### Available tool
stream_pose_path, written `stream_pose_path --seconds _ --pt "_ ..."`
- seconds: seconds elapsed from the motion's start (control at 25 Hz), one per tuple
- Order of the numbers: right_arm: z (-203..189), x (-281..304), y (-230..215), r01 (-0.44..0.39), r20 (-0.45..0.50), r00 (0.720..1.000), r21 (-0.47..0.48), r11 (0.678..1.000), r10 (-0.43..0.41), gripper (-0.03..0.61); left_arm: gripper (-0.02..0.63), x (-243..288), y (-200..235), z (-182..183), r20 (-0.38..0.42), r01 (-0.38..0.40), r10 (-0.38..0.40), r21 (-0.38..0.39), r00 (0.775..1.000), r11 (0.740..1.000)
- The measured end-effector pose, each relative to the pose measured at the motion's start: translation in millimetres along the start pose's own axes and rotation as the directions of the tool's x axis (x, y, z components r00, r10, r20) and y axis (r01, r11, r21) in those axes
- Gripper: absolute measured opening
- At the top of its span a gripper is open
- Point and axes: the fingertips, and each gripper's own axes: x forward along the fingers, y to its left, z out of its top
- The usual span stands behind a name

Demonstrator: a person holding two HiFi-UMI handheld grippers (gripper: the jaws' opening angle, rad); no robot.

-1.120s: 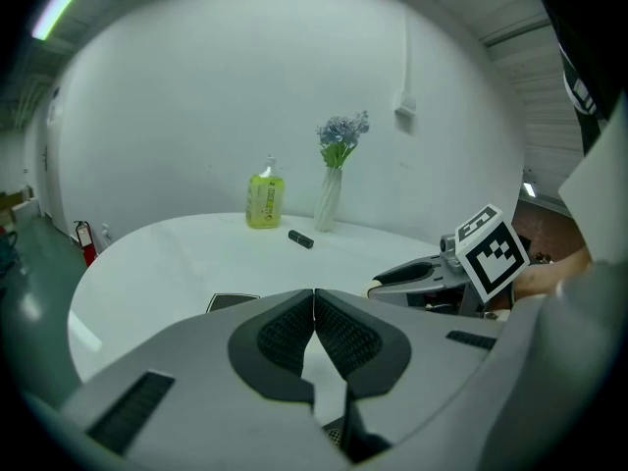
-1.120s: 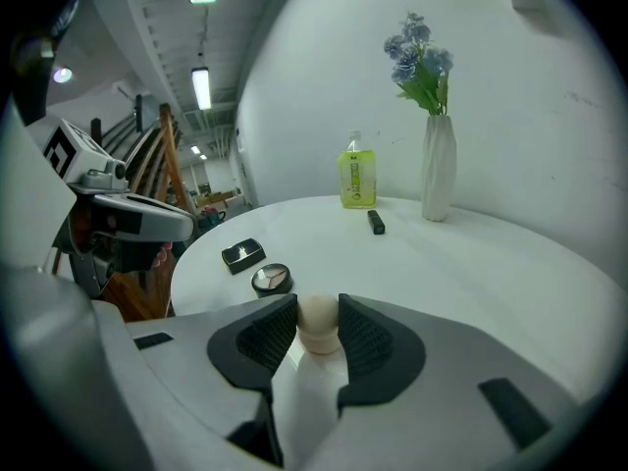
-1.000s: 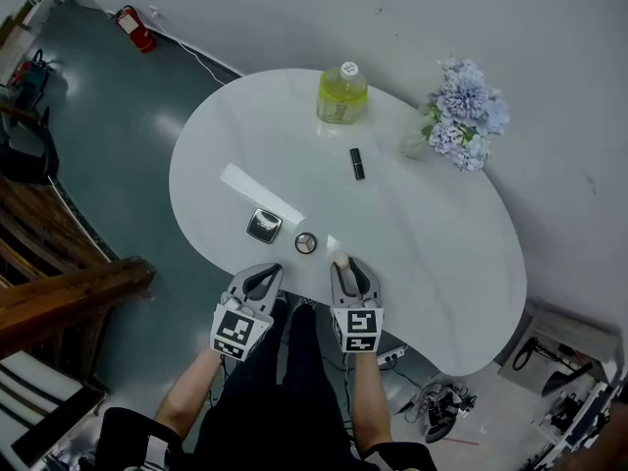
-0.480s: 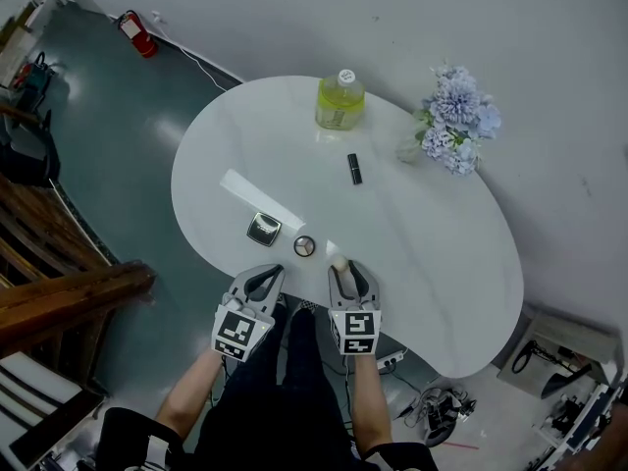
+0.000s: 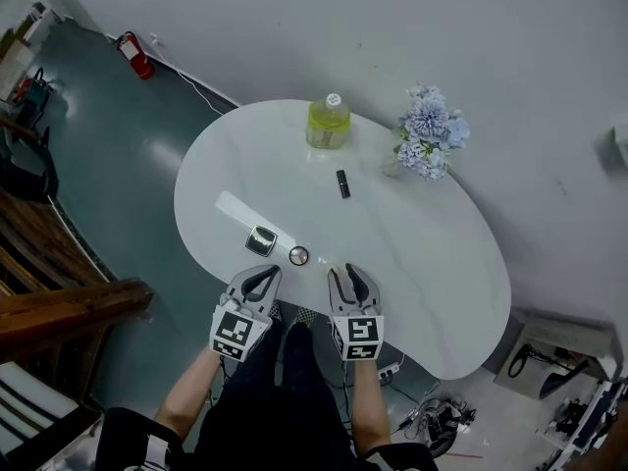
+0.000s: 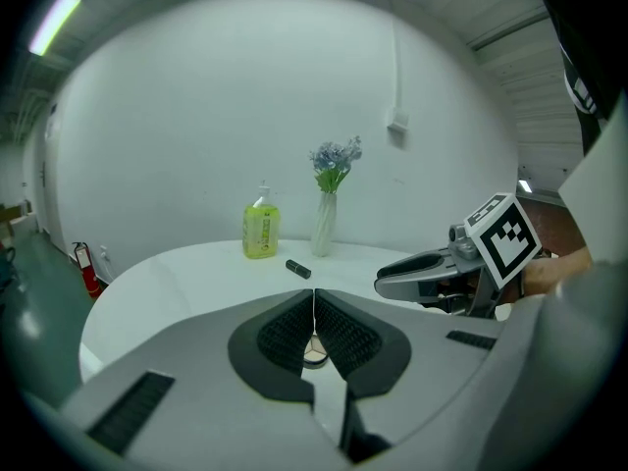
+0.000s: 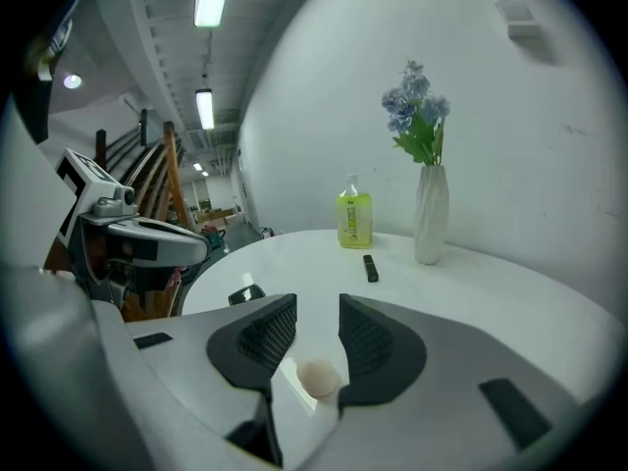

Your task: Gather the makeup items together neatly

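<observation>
On the white table [image 5: 432,253] lie a black lipstick [image 5: 342,183], a square compact [image 5: 261,240] and a round compact [image 5: 299,256]. My left gripper [image 5: 260,279] hangs over the near edge with its pads pressed together and nothing held; in the left gripper view the round compact [image 6: 314,355] shows below the left gripper [image 6: 313,304]. My right gripper [image 5: 351,279] is open beside it. A beige sponge ball [image 7: 317,378] shows low in the gap of the right gripper [image 7: 317,324], and the pads do not press on it.
A yellow-green bottle [image 5: 327,123] stands at the table's far edge. A white vase with blue flowers [image 5: 427,145] is to its right. A red fire extinguisher [image 5: 135,55] stands on the floor by the wall, and wooden furniture [image 5: 59,292] is at the left.
Both grippers have risen a little above the table's near edge. The sponge ball, plain at the right gripper's tips before, is now mostly hidden in the head view.
</observation>
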Motion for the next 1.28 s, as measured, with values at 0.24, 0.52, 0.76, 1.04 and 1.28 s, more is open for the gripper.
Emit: stream_pose_path --seconds 0.24,0.52,0.76,1.04,1.28 --pt "40 -21 4 0.015 0.07 0.997 -0.016 1.0 -0.014 0.149 0.02 -14 -1 40 0.066 -0.009 0.007 0.033 0.998 0.999" --pt "84 -48 10 0.035 0.157 0.987 -0.038 0.999 -0.028 0.149 0.02 -35 0 77 0.13 -0.028 0.02 0.06 0.991 0.998" --pt "110 -61 14 0.063 0.223 0.974 -0.05 0.997 -0.05 0.114 0.02 -46 1 96 0.164 -0.039 0.025 0.082 0.986 0.996" --pt "132 -79 25 0.074 0.279 0.959 -0.051 0.996 -0.057 0.087 0.02 -56 -6 116 0.203 -0.035 0.013 0.109 0.979 0.993" --pt "144 -87 30 0.089 0.31 0.948 -0.055 0.995 -0.068 0.061 0.02 -60 -10 129 0.235 -0.031 0.003 0.119 0.972 0.992"
